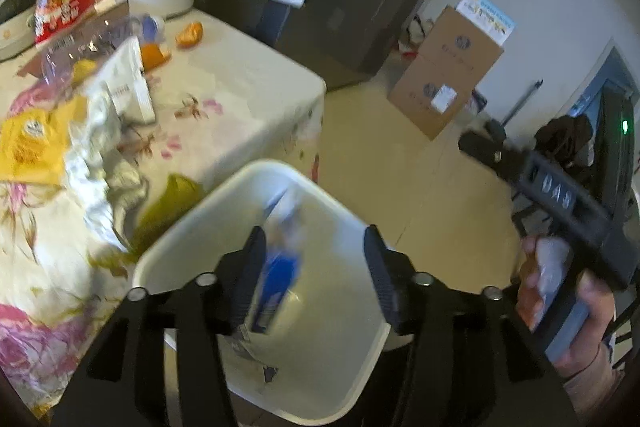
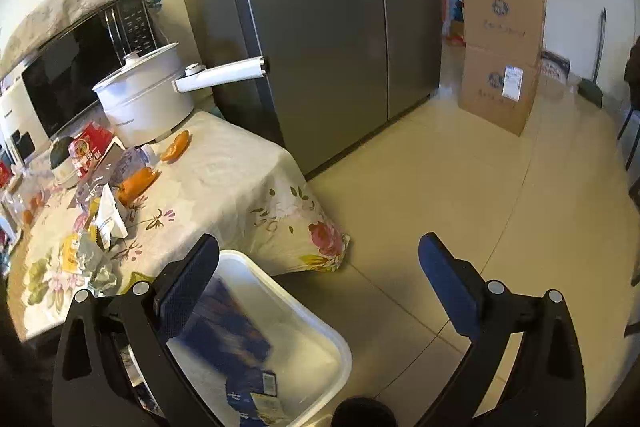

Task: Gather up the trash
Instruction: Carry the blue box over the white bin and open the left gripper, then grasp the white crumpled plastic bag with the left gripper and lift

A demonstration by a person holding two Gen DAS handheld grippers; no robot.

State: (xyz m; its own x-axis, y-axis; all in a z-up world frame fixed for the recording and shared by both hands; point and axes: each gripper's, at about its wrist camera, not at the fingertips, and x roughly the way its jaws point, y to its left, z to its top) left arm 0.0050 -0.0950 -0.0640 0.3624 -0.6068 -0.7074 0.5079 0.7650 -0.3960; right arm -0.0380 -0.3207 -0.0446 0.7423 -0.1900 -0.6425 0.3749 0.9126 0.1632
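The left gripper (image 1: 314, 259) hangs over the white bin (image 1: 340, 203), fingers apart. A blurred blue-and-white carton (image 1: 280, 267) sits between them, hard against the left finger; I cannot tell whether it is still touched, and it looks to be dropping in, long axis running six to twelve o'clock. The right gripper (image 2: 320, 291) stands wide apart and empty, the bin (image 2: 320, 331) at its seven o'clock with blue packaging (image 2: 228, 335) inside. The remaining trash, crumpled wrappers (image 1: 104, 163), lies on the table (image 1: 240, 99) at the left gripper's ten o'clock. By my reading the left hand is nearer to it.
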